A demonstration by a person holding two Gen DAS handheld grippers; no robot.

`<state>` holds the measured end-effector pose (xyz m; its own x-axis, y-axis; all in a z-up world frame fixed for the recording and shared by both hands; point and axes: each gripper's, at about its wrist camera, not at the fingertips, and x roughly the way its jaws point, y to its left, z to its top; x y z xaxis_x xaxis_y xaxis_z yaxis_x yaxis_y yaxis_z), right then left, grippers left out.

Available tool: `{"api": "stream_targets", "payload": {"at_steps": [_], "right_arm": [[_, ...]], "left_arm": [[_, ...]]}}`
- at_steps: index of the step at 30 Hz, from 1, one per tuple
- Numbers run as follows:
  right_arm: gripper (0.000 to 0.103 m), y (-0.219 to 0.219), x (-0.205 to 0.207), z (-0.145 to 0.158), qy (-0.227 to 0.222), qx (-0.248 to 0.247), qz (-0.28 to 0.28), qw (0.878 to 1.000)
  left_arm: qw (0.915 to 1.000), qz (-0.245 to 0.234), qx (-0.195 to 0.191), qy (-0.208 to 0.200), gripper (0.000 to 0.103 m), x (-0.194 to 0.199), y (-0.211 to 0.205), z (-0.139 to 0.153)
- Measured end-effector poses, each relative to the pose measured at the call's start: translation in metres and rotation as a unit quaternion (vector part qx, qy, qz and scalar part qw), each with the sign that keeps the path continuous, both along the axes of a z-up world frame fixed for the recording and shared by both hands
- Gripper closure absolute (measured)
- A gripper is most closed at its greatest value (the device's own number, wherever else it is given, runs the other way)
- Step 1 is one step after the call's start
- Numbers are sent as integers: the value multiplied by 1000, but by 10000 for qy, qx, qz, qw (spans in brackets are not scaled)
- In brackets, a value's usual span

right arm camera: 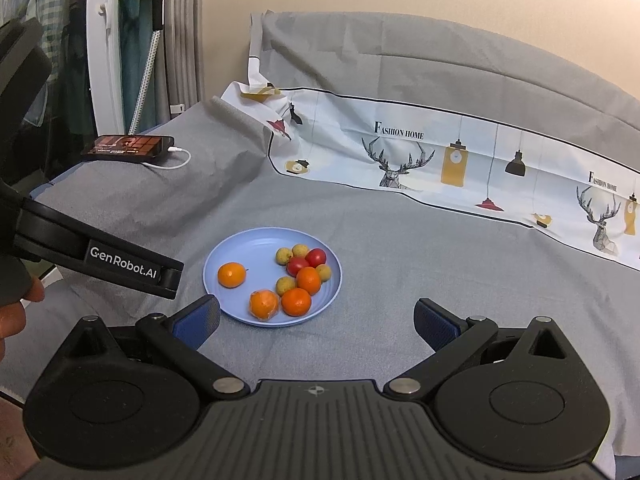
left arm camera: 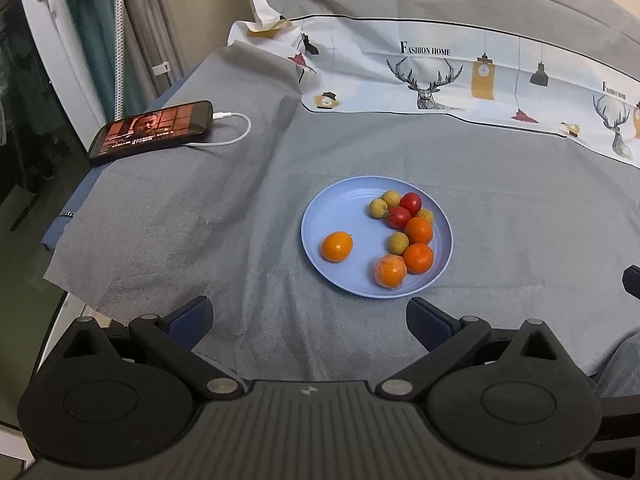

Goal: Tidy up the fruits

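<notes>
A light blue plate (left arm camera: 344, 204) (right arm camera: 248, 248) rests on the grey cloth and holds several small fruits. One orange (left arm camera: 337, 246) (right arm camera: 231, 275) lies alone on the plate's left side. More oranges (left arm camera: 418, 258) (right arm camera: 296, 301), two red cherry tomatoes (left arm camera: 410, 202) (right arm camera: 316, 257) and several tan longans (left arm camera: 378, 208) (right arm camera: 284, 255) cluster on its right side. My left gripper (left arm camera: 310, 316) hovers open just in front of the plate, nothing between its fingers. My right gripper (right arm camera: 316, 320) is also open and empty, near the plate's front right edge.
A phone (left arm camera: 152, 130) (right arm camera: 128, 147) with a lit screen and white cable (left arm camera: 236, 130) lies at the far left near the surface edge. A printed deer-pattern cloth (left arm camera: 460, 76) (right arm camera: 440, 160) runs along the back. The left gripper's body (right arm camera: 100, 264) and a hand (right arm camera: 16, 312) show left in the right wrist view.
</notes>
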<state>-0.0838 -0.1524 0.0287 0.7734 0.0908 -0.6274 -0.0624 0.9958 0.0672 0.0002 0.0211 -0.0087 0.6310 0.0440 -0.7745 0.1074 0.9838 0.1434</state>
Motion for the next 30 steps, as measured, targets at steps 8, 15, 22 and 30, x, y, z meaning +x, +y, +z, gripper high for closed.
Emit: {"api": "stream_targets", "payload": {"at_steps": [8, 15, 22, 30], "right_arm": [[1, -1, 1, -1, 31, 2, -7, 10000], [1, -1, 1, -1, 31, -3, -5, 10000], [1, 0, 1, -2, 19, -16, 0, 10000], [1, 0, 1, -2, 22, -14, 1, 10000]], "left_arm": [[9999, -118, 51, 6, 0, -1, -3, 1], [10000, -73, 60, 26, 0, 0, -1, 1], [9999, -78, 70, 50, 0, 0, -1, 1], [9999, -69, 95, 62, 0, 1, -1, 0]]}}
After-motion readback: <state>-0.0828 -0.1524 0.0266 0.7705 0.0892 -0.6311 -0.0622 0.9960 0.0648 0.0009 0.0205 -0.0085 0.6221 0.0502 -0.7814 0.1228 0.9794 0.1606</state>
